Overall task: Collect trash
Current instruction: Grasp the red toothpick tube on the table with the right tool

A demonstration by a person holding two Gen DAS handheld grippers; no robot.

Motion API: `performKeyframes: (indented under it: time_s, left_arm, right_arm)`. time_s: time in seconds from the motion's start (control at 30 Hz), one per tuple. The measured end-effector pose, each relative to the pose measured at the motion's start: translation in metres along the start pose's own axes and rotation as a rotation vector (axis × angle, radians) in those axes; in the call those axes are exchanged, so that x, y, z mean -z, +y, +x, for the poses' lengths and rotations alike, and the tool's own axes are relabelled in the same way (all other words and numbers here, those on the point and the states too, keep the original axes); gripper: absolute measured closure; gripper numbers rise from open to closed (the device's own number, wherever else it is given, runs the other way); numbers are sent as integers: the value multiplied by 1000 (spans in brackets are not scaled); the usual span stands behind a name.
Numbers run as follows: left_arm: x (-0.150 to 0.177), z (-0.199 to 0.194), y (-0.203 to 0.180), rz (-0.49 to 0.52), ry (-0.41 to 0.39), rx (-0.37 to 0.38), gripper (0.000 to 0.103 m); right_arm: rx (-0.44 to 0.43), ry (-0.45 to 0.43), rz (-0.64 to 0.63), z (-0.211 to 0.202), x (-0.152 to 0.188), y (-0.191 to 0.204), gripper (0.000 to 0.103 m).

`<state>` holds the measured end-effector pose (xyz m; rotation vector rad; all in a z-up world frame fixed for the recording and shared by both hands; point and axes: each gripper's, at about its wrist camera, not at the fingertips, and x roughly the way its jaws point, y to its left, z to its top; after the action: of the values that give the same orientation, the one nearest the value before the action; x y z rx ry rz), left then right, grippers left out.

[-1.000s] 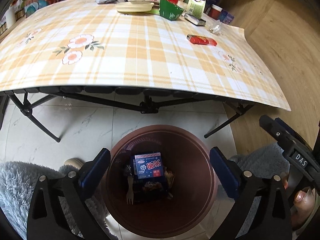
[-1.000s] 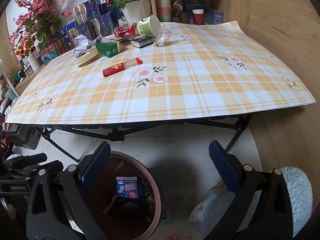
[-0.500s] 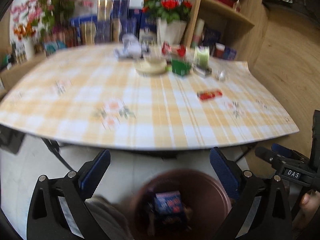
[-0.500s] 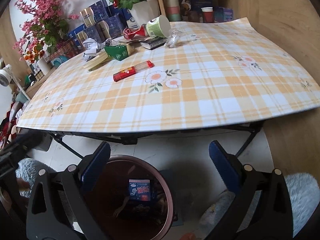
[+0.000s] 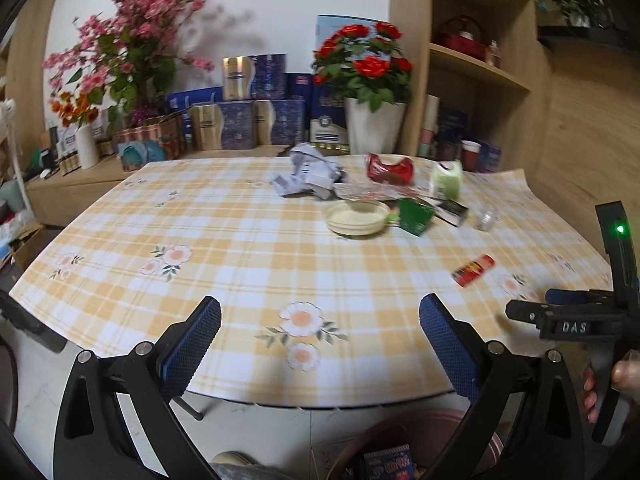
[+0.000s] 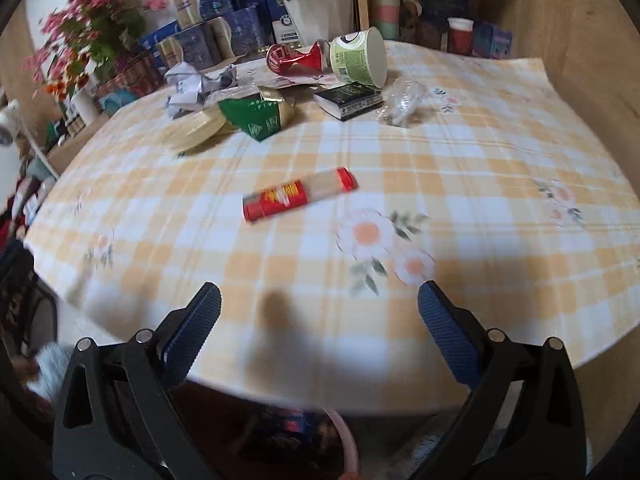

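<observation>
Right wrist view | right gripper (image 6: 319, 312) jaws spread, empty, over tabletop (image 6: 480, 160) near edge | red wrapper (image 6: 299, 194) mid-table, ahead-left | advance, straddle its short width, then clamp | left gripper (image 5: 320, 322) likewise open, empty

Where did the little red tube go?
The red tube lies alone on the checked tablecloth, nearer the table's front than the green carton, ahead of the open right gripper.

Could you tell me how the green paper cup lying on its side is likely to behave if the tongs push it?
The cup lies on its side, so it would probably roll in a curve. It looks empty, likely light, and thin enough to crush.
</observation>
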<state>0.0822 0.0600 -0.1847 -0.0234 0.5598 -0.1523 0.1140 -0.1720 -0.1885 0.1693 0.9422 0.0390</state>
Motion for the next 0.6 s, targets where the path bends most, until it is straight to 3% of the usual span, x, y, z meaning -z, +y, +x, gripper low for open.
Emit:
performKeyframes:
  time_s: [0.17,0.43,0.6]
  left_arm:
    - [3,18,15,-82,65,-24,6]
    - [5,25,19,-91,88,-30,6]
    - [7,29,24,-115,97,-27,6]
  right_arm:
    - [-10,61,45,32,-23,8,5]
    - [25,59,-8,67,-57,35,6]
    - [73,29,-103,72,-59,47,23]
